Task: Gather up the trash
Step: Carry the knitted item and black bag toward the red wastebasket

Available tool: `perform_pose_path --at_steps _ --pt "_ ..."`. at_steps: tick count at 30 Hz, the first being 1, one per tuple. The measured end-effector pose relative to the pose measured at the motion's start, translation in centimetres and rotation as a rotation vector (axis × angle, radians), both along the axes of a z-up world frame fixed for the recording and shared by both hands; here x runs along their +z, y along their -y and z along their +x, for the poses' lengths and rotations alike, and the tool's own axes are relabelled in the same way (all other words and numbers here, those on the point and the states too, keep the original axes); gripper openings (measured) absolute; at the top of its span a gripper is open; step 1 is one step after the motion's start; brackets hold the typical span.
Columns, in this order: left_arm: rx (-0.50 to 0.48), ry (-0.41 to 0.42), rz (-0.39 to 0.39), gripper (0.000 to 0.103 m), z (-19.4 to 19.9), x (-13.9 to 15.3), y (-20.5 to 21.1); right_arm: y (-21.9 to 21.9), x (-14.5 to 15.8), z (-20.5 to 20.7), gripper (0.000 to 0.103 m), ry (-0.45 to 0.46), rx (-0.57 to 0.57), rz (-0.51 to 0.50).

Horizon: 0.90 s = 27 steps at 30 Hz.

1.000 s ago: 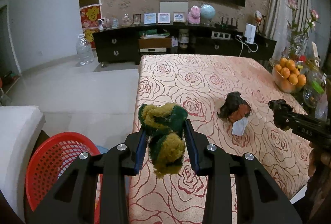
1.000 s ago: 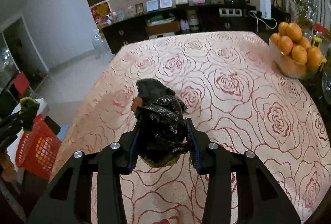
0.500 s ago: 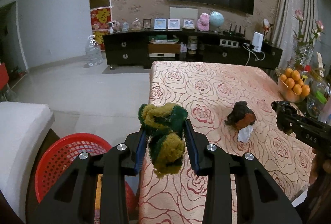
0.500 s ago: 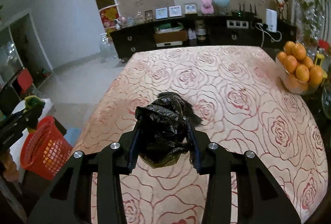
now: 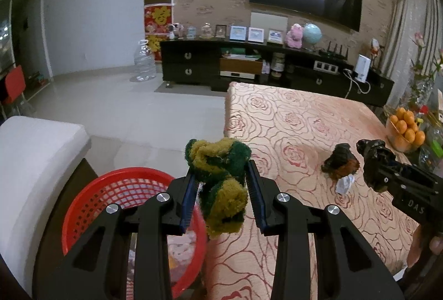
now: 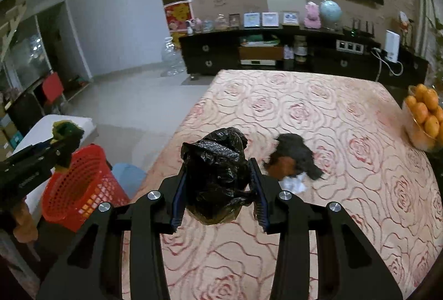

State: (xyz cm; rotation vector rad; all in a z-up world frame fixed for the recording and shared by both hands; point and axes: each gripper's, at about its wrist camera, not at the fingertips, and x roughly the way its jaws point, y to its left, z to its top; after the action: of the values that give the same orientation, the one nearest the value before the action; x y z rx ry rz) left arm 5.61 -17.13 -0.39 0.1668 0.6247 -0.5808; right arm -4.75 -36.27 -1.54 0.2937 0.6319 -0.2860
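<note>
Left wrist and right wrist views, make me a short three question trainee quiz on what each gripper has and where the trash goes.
1. What does the left gripper hold?
2. True or false: the right gripper is empty.
3. Which is left of the table: A) red basket B) bowl of oranges?

Key: 1. A green and yellow cloth wad. 2. False, it grips a crumpled black plastic bag. 3. A.

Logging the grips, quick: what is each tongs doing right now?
Left tongs: closed on the green-and-yellow woolly wad.
Right tongs: closed on the crumpled black plastic bag.
</note>
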Motion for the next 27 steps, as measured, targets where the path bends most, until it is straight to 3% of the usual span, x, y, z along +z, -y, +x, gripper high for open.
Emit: perform_pose_path --at_steps 27 --pt "0.257 0.006 0.068 0.033 2.7 -0.7 -8.7 -8.8 0.8 5.8 0.040 -0.003 0.229 0.012"
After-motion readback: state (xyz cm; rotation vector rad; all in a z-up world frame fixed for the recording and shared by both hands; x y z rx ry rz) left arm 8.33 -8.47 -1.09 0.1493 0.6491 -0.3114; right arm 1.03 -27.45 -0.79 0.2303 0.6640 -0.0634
